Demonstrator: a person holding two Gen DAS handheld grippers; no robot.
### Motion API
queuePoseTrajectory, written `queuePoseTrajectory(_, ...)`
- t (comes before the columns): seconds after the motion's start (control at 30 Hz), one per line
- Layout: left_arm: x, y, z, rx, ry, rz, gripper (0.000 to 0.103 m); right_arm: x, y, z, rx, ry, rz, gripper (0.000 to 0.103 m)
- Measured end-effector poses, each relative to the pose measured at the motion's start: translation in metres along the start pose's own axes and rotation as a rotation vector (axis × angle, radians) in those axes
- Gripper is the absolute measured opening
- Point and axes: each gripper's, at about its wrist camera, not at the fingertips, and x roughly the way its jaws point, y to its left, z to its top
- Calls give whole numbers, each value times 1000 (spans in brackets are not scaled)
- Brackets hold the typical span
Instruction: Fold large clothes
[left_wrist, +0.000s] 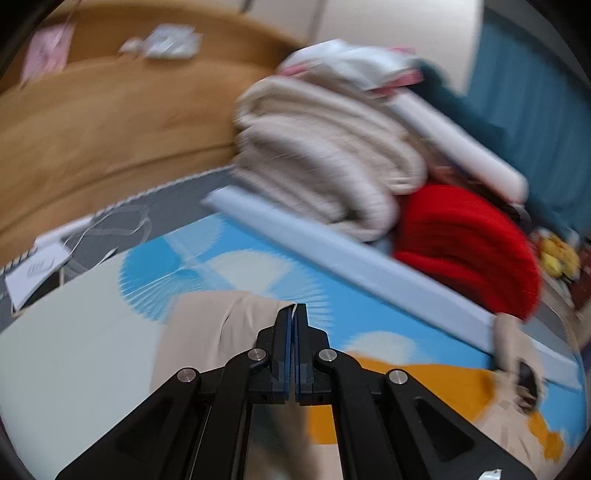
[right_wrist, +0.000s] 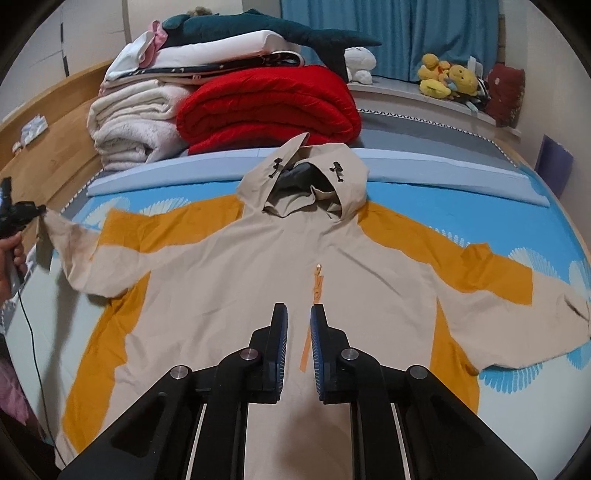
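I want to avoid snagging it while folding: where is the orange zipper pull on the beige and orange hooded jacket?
In the right wrist view the orange zipper pull lies mid-chest on the beige and orange hooded jacket, below the hood, just beyond the right gripper.

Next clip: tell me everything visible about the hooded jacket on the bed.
The hooded jacket is beige with orange side and sleeve panels, of thin woven-looking cloth. It lies front up on the blue patterned bed cover, sleeves spread, orange zip down the middle, hood toward the folded blankets and showing two black toggles and grey lining. The left tool, shut, pinches one cuff, lifting it. The right tool hovers, slightly parted, over the zip.
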Motion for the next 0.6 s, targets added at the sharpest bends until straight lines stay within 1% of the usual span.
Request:
queuePoseTrajectory(0.07, -27, -50, -6, 75, -33, -67, 0, -5, -4, 1, 30, -4, 8, 14)
queuePoseTrajectory(0.1, -42, -85, -15, 130, -44, -121, 0, -8, -7, 2, 42, -5, 8, 14)
queuePoseTrajectory(0.17, -59, -137, -32, 202, -40, -205, 0, -15, -12, 2, 69, -13, -9, 14)
queuePoseTrajectory(0.23, -74, -200, -64, 295, 0, -319, 0, -22, -19, 1, 93, -24, -19, 14)
queuePoseTrajectory(0.3, -83, -251, -100, 375, 54, -414, 0, -27, -24, 0, 108, -30, -21, 14)
queuePoseTrajectory(0.33, -85, -277, -122, 417, 94, -462, 0, -30, -27, -1, 112, -33, -24, 14)
queuePoseTrajectory(0.37, -85, -295, -141, 448, 134, -496, 2, -31, -29, -1, 114, -32, -26, 14)
queuePoseTrajectory(0.4, -81, -312, -163, 472, 191, -535, 6, -32, -32, -2, 118, -31, -26, 14)
queuePoseTrajectory(0.43, -73, -325, -187, 486, 277, -575, 8, -33, -36, -2, 125, -28, -24, 14)
queuePoseTrajectory(0.47, -63, -334, -208, 497, 379, -600, 9, -32, -39, -2, 131, -23, -20, 14)
queuePoseTrajectory(0.5, -52, -340, -228, 513, 488, -607, 11, -30, -41, -2, 137, -12, -16, 14)
queuePoseTrajectory(0.53, -46, -340, -239, 524, 551, -598, 11, -27, -44, -2, 143, 4, -11, 14)
queuePoseTrajectory(0.57, -45, -335, -246, 527, 588, -584, 10, -23, -46, -2, 151, 20, -6, 14)
queuePoseTrajectory(0.6, -48, -325, -247, 522, 596, -581, 10, -19, -49, -1, 165, 36, 0, 15)
